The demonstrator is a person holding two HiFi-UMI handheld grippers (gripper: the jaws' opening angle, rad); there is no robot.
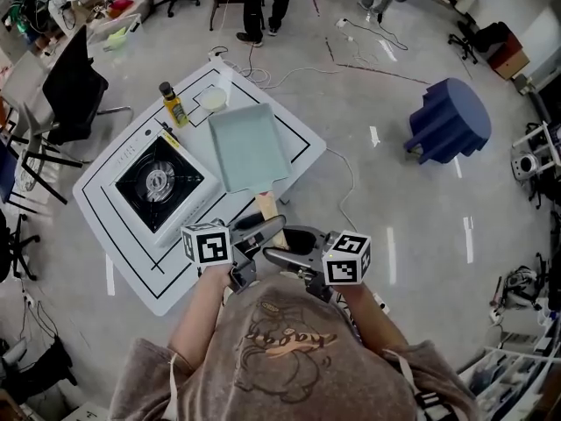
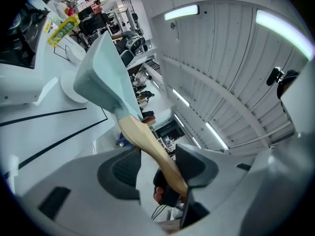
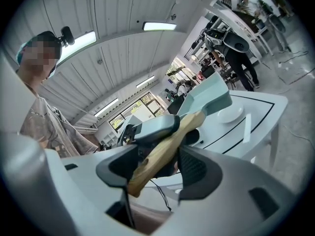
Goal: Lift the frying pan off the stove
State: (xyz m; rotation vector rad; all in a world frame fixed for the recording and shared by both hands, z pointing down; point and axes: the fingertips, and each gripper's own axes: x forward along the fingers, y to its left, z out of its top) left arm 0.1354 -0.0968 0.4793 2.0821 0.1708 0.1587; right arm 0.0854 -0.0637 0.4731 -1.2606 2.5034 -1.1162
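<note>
The square, pale-teal frying pan [image 1: 248, 147] is gripped at its smooth wooden handle [image 1: 266, 207] (rounded end) by left claw [image 2: 158, 167] and right claw [image 3: 157, 166].

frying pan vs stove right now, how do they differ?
Colour: the frying pan is pale teal with a wooden handle; the stove is white with a black centre.
Pose: the frying pan is held off the stove by its handle in the left gripper and right gripper; the stove sits flat on the table.
Both are roughly rectangular.
</note>
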